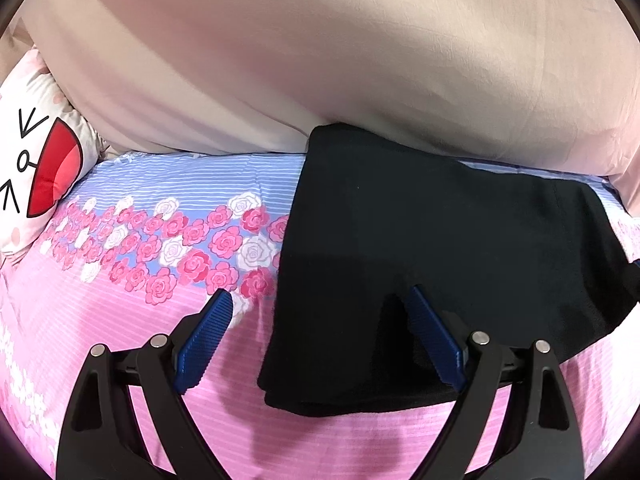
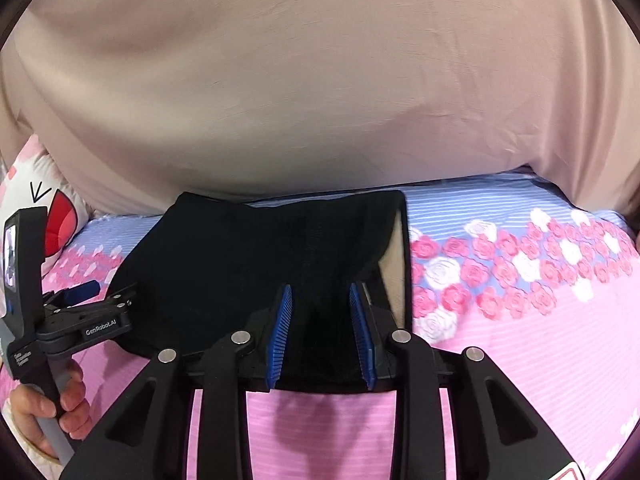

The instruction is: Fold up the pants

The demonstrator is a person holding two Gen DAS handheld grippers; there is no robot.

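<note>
Pants [image 1: 420, 240], black and folded into a block, lie on the rose-print bedsheet [image 1: 168, 240]. The left gripper [image 1: 320, 300] is spread wide over their near left edge, gripping nothing. The right gripper [image 2: 322, 296] (narrower gap) hovers parted over the near edge. Beige cloth [image 2: 300, 80] rises behind.

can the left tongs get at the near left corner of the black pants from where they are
Probably yes. The left tongs are open above the near left edge of the folded black pants, one finger over the pink bedsheet, the other over the cloth. Nothing lies between them and that corner.
</note>
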